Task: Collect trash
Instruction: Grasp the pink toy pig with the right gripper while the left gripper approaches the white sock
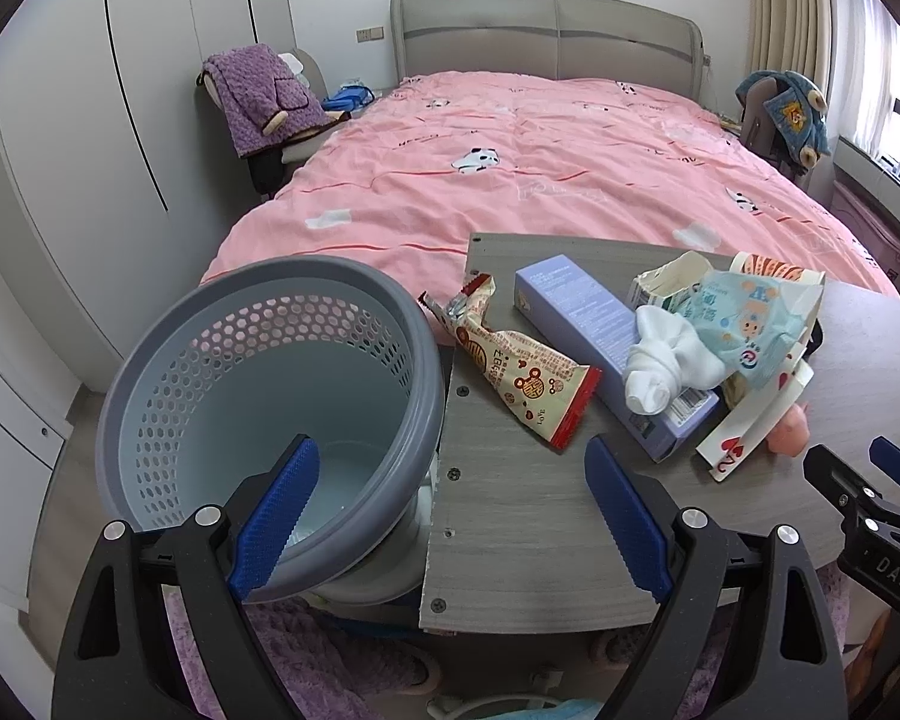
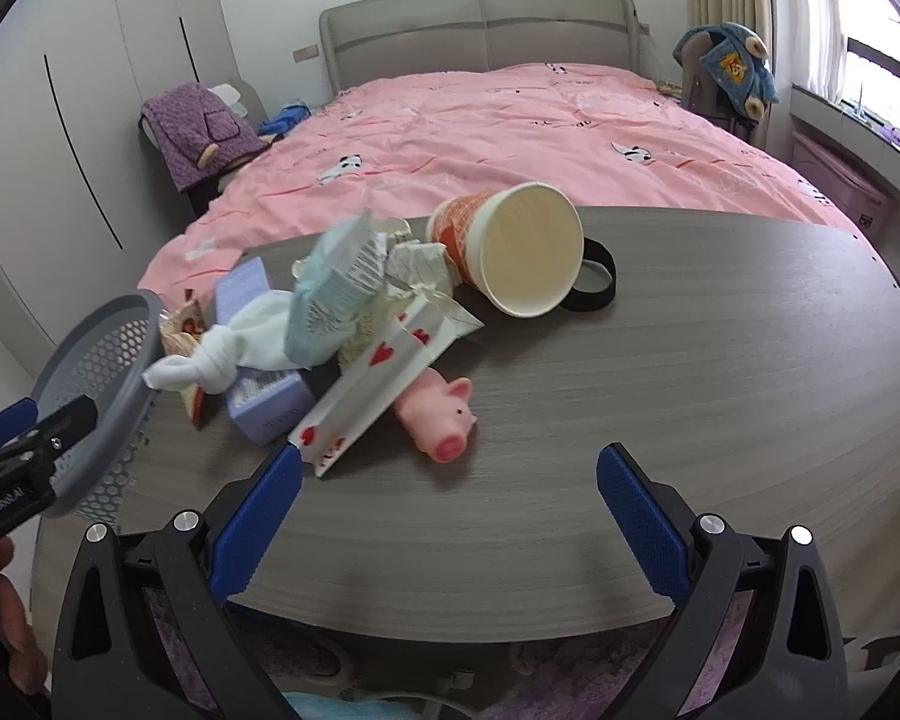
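On the table [image 2: 690,360] lie one paper cup [image 2: 522,249], one toy pig [image 2: 444,411], one white sock [image 1: 669,360], one purple box [image 1: 594,324], one snack wrapper [image 1: 522,372] and one black band [image 2: 597,282]. One basket [image 1: 264,414] stands beside it.

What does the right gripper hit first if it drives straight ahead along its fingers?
Probably the pink pig toy, lying on the table just ahead of the open right gripper, with the playing card box beside it. Height above the tabletop is unclear, so it might pass over them toward the paper cup.

Litter pile [image 2: 354,306] on grey table [image 2: 690,390], paper cup [image 2: 522,249] tipped over, pink pig [image 2: 444,414] beside.
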`<control>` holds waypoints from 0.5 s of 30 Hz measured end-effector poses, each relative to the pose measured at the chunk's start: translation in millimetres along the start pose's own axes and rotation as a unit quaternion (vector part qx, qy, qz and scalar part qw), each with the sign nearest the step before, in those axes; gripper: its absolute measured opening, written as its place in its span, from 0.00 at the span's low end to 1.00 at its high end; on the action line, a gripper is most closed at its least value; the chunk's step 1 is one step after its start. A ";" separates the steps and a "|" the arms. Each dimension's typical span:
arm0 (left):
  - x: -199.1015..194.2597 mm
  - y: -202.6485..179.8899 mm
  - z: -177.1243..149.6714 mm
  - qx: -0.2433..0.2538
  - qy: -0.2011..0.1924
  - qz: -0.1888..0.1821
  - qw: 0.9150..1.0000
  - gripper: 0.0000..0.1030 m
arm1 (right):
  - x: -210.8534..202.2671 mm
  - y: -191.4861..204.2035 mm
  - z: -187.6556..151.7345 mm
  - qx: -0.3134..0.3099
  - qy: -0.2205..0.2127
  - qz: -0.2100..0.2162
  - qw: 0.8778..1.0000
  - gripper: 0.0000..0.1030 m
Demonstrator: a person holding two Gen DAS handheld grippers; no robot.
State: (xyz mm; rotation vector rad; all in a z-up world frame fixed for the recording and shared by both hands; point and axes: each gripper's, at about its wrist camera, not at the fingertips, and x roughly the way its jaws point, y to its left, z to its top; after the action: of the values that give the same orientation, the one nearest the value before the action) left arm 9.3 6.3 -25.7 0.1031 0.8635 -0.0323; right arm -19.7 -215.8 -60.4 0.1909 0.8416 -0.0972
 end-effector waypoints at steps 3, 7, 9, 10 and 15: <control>7.0 -1.8 -0.3 0.005 0.006 0.001 1.000 0.84 | 11.5 -3.7 -2.0 -0.005 0.007 -0.009 1.000 0.90; 14.1 -4.3 0.2 0.009 0.015 0.000 1.000 0.84 | 28.3 -7.4 -0.9 -0.010 0.020 -0.012 1.000 0.77; 17.7 -4.5 0.1 0.010 0.019 0.000 1.000 0.84 | 31.3 -7.8 -0.1 -0.012 0.020 -0.013 1.000 0.75; 18.8 -4.9 0.2 0.011 0.020 0.001 1.000 0.84 | 33.9 -7.6 0.6 -0.015 0.021 -0.014 1.000 0.73; 24.7 -3.9 2.0 0.007 0.030 -0.008 1.000 0.84 | 43.7 -4.8 4.2 -0.027 0.026 -0.012 0.999 0.65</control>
State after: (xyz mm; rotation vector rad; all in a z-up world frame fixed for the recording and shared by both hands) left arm 26.7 2.5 -43.5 0.1097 0.9236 -0.0504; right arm 11.5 -221.8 -91.0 0.1337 0.8980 -0.0928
